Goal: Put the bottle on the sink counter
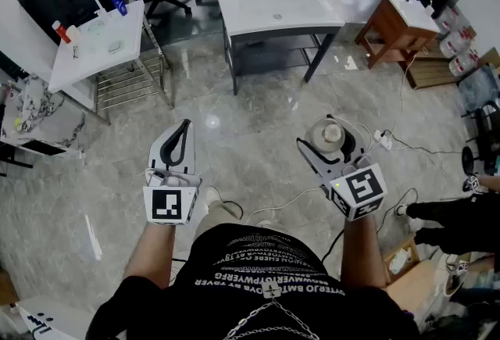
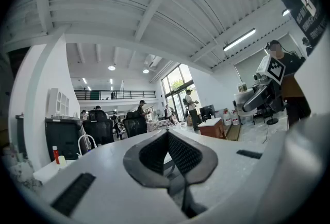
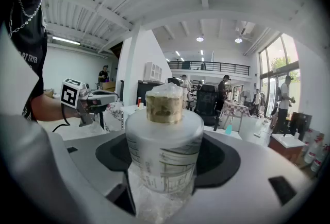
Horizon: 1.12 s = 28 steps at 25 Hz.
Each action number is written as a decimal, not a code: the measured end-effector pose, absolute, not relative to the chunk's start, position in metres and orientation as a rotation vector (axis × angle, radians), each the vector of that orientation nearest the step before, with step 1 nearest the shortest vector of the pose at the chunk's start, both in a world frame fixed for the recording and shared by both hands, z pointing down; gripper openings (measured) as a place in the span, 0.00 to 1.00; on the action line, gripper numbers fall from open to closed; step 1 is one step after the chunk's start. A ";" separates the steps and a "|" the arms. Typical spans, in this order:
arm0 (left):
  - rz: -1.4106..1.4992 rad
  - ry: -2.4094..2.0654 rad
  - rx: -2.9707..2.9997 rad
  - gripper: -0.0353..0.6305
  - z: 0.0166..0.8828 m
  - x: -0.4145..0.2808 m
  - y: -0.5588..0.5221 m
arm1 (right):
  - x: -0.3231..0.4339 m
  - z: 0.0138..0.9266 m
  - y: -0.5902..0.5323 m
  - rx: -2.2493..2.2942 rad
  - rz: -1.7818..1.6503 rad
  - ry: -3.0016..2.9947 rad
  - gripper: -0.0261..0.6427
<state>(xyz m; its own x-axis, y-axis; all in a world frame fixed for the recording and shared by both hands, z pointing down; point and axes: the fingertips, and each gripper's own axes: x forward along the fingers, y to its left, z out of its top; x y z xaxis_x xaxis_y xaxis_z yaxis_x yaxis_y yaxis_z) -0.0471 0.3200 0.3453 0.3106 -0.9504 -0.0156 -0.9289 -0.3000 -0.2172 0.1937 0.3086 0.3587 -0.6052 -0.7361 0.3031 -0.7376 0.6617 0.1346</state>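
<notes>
Jaws of the right gripper (image 1: 334,144) clamp the bottle (image 3: 164,145) lengthwise. The sink tabletop (image 1: 238,6) lies well ahead. The left gripper (image 1: 184,131) has its jaws pressed together.

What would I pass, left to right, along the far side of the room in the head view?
left sink counter → middle sink counter → wooden cabinet

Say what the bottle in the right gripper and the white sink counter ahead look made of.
The bottle looks like frosted translucent plastic: printed lines show through its cloudy wall. Its cap seems wrapped in tan tape. The sink counter has a smooth, glossy white top, perhaps ceramic or resin; its dark legs look metal.
</notes>
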 end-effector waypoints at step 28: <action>-0.185 1.770 -2.345 0.06 0.338 -0.054 0.277 | 0.173 0.360 0.252 1.098 0.075 -2.644 0.54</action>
